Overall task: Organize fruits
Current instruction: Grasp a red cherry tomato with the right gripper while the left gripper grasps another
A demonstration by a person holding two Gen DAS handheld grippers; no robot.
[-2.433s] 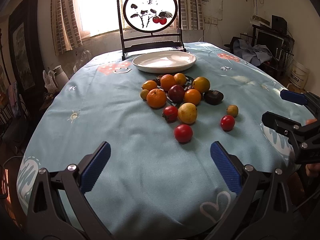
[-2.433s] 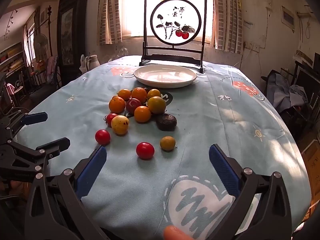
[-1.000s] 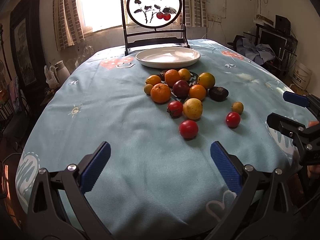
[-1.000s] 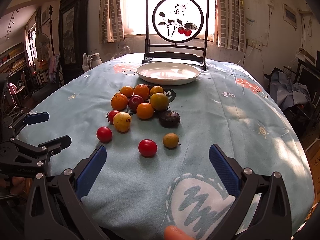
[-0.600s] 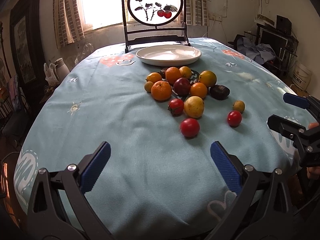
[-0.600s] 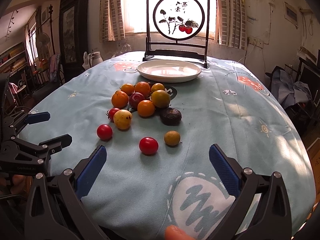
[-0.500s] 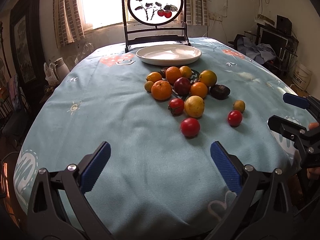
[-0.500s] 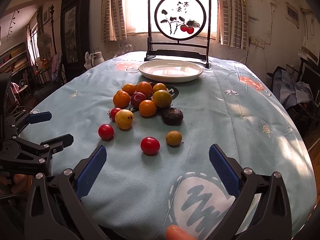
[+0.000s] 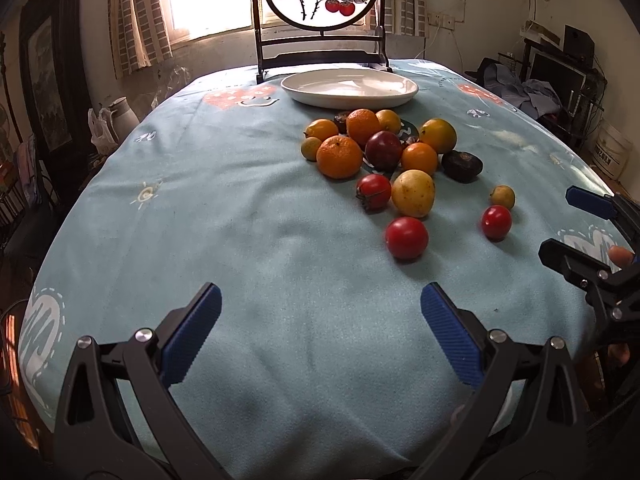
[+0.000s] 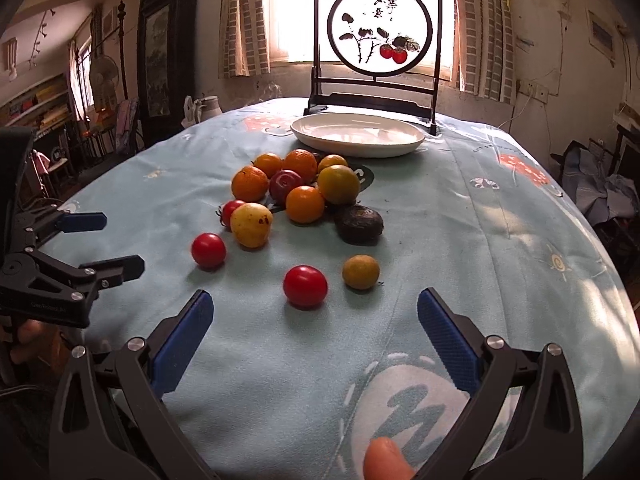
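Observation:
Several fruits lie loose on the blue tablecloth: oranges (image 9: 339, 157), a dark red plum (image 9: 383, 150), a yellow fruit (image 9: 413, 193), a dark brown fruit (image 10: 358, 224), red tomatoes (image 9: 406, 237) (image 10: 305, 285) and a small yellow-green one (image 10: 360, 272). Behind them sits a white plate (image 9: 349, 89) (image 10: 357, 134) with nothing in it. My left gripper (image 9: 320, 330) is open above bare cloth, short of the nearest tomato. My right gripper (image 10: 314, 330) is open too, just short of a red tomato. Each gripper also shows at the other view's edge.
A dark wooden stand with a round painted screen (image 10: 378, 36) rises behind the plate. The table's curved edge drops off left and right, with furniture and clutter (image 9: 532, 96) around the room. A fingertip (image 10: 384, 460) shows at the bottom of the right wrist view.
Both grippers have drifted forward toward the fruit, which now sits larger and nearer in both views. Both stay open and no fruit has moved.

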